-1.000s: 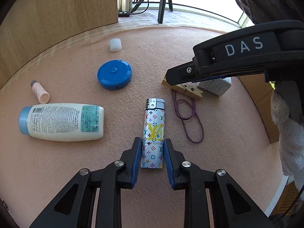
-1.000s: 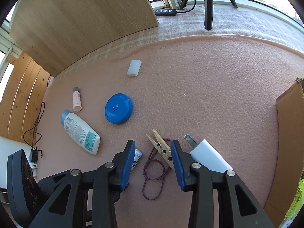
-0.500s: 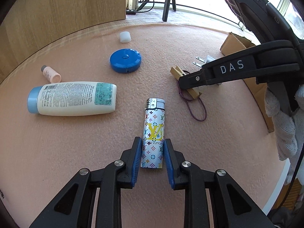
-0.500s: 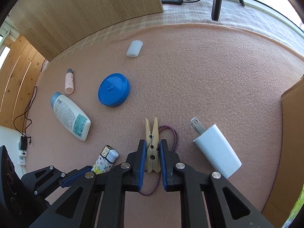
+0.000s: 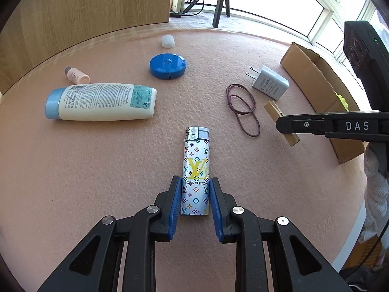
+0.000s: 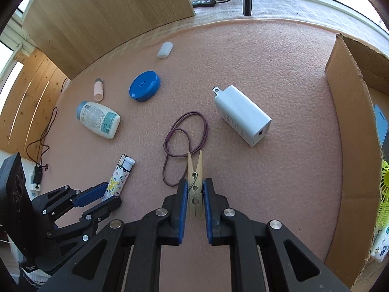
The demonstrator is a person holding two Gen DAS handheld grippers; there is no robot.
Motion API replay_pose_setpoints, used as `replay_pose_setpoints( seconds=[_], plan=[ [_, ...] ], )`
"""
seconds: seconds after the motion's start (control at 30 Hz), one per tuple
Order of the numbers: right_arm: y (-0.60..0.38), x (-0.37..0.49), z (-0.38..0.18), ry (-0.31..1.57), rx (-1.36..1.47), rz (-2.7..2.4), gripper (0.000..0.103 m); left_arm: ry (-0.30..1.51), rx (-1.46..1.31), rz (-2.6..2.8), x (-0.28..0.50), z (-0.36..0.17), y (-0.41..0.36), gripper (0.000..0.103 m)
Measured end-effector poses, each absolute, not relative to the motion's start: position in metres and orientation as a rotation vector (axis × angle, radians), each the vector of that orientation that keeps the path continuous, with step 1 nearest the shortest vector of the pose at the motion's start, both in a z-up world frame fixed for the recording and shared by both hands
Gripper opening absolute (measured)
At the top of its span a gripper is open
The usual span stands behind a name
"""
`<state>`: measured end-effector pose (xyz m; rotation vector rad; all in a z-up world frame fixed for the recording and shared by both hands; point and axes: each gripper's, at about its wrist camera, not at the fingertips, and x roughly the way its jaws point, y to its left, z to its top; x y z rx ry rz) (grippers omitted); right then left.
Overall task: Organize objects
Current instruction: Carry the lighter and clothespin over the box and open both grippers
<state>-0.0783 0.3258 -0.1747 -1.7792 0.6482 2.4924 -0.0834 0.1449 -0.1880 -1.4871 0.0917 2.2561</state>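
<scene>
Wooden clothespin (image 6: 195, 189) is now pinched in the right gripper (image 6: 195, 202) and has moved up off the pink mat (image 6: 279, 73), toward its right edge by the cardboard box (image 6: 345, 112). Left gripper (image 5: 196, 199) still squeezes the patterned lighter (image 5: 196, 170), mid-mat. Both look ready to go into the box.

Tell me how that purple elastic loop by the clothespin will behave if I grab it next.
The purple elastic loop lies in slack, overlapping coils, so it will probably dangle limp. It looks thin and flat on the pink mat, so pinching it may be fiddly. It seems very light and, being flat, is unlikely to roll.
</scene>
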Motion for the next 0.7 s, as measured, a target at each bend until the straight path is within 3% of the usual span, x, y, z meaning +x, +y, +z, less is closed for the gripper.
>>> replay_pose_setpoints(
  seconds=[0.2,0.4,0.5,0.57,0.7],
  plan=[
    [0.334,-0.055,-0.168,0.707,-1.718,2.506,0.012,0.101,-1.505,2.243,-0.077,-0.189,0.149,0.025],
    [0.338,-0.038,-0.164,0.738,-1.7,2.505,0.012,0.132,-1.5,2.254,-0.09,-0.189,0.157,0.034],
    [0.342,-0.03,-0.161,0.754,-1.678,2.504,0.012,0.157,-1.492,2.26,-0.097,-0.189,0.163,0.034],
    [0.346,-0.025,-0.157,0.761,-1.659,2.507,0.012,0.153,-1.5,2.26,-0.1,-0.189,0.164,0.025],
    [0.356,-0.013,-0.145,0.772,-1.606,2.522,0.012,0.145,-1.502,2.245,-0.101,-0.186,0.167,0.025]
  ],
)
